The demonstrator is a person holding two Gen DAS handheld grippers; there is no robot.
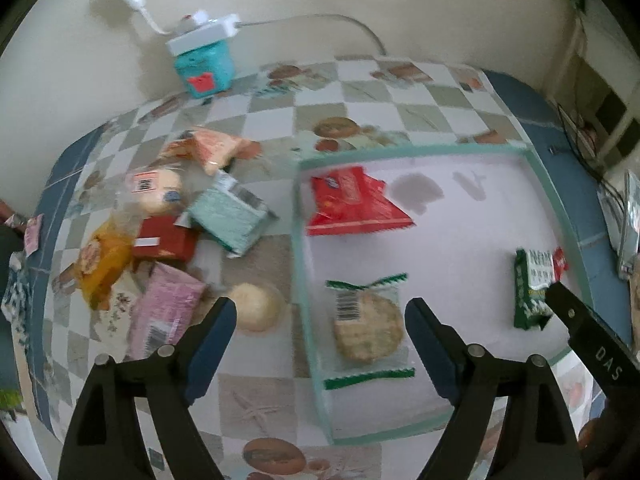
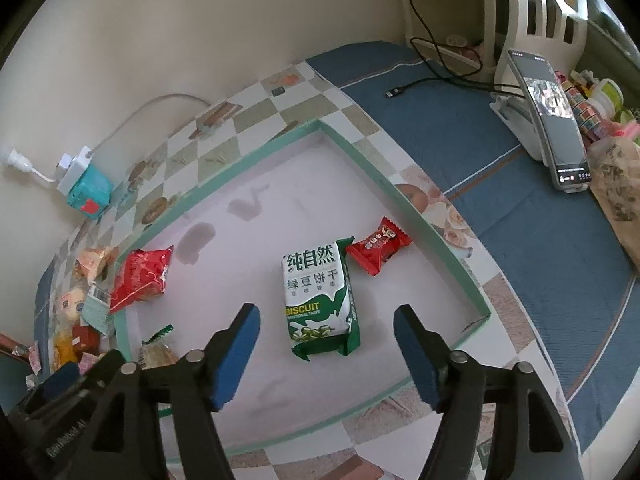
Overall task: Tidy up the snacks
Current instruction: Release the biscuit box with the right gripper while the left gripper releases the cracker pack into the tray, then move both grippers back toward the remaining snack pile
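Note:
A shallow white tray with a teal rim (image 1: pixel 298 216) (image 2: pixel 424 216) lies on the checkered table. In it lie a red snack bag (image 1: pixel 352 204) (image 2: pixel 140 276), a clear-wrapped round cracker (image 1: pixel 368 326) (image 2: pixel 158 354), a green and white biscuit pack (image 2: pixel 318 300) (image 1: pixel 534 288) and a small red candy (image 2: pixel 378 246). A pile of loose snacks (image 1: pixel 168 232) lies on the table left of the tray. My left gripper (image 1: pixel 320 312) is open and empty above the cracker. My right gripper (image 2: pixel 326 320) is open and empty above the biscuit pack.
A teal box with a white power adapter (image 1: pixel 204 60) (image 2: pixel 86 188) stands by the wall. A phone on a white stand (image 2: pixel 552 120), a black cable (image 2: pixel 436 76) and bagged items (image 2: pixel 616 184) are on the blue cloth to the right of the tray.

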